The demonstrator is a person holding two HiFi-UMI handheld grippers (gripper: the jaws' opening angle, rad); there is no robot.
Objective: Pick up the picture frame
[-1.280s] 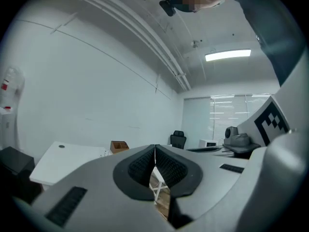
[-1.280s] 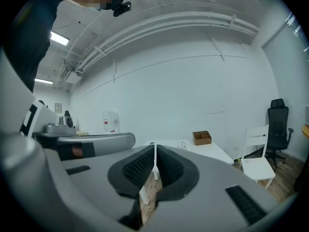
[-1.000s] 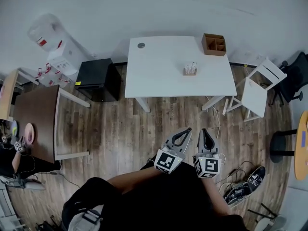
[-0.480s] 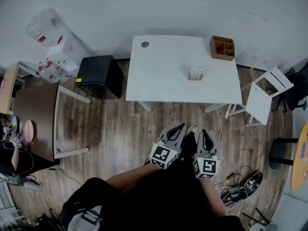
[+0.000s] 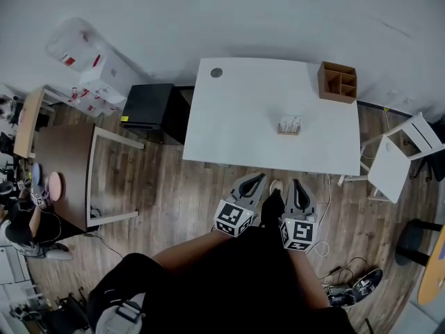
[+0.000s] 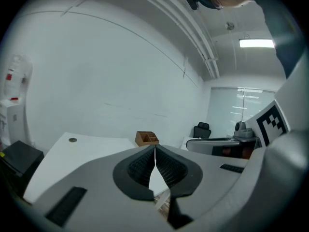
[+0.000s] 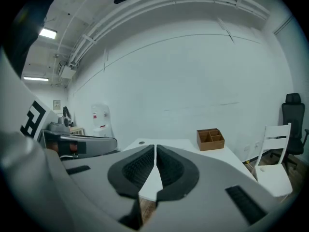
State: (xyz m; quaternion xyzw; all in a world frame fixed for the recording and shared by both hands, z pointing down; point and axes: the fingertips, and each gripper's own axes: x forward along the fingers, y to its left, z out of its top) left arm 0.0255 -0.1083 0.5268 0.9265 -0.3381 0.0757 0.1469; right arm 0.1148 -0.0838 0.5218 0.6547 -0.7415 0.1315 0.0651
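Note:
The picture frame (image 5: 289,125) is a small pale object standing near the middle-right of the white table (image 5: 236,124) in the head view. Both grippers are held side by side at the table's near edge, short of the frame. My left gripper (image 5: 254,181) is shut with nothing in it, and my right gripper (image 5: 297,186) is also shut and empty. In the left gripper view the closed jaws of the left gripper (image 6: 155,148) point over the tabletop. In the right gripper view the right gripper (image 7: 155,146) does the same. I cannot make out the frame in either gripper view.
A brown wooden organizer (image 5: 338,82) sits at the table's far right corner, a small round disc (image 5: 216,73) at the far left. A black cabinet (image 5: 149,110) and a brown table (image 5: 62,172) stand left. A white chair (image 5: 403,158) stands right. Shoes (image 5: 358,287) lie on the floor.
The person has walked forward, so the white table is nearer and the grippers now reach its front edge. Both grippers stayed shut.

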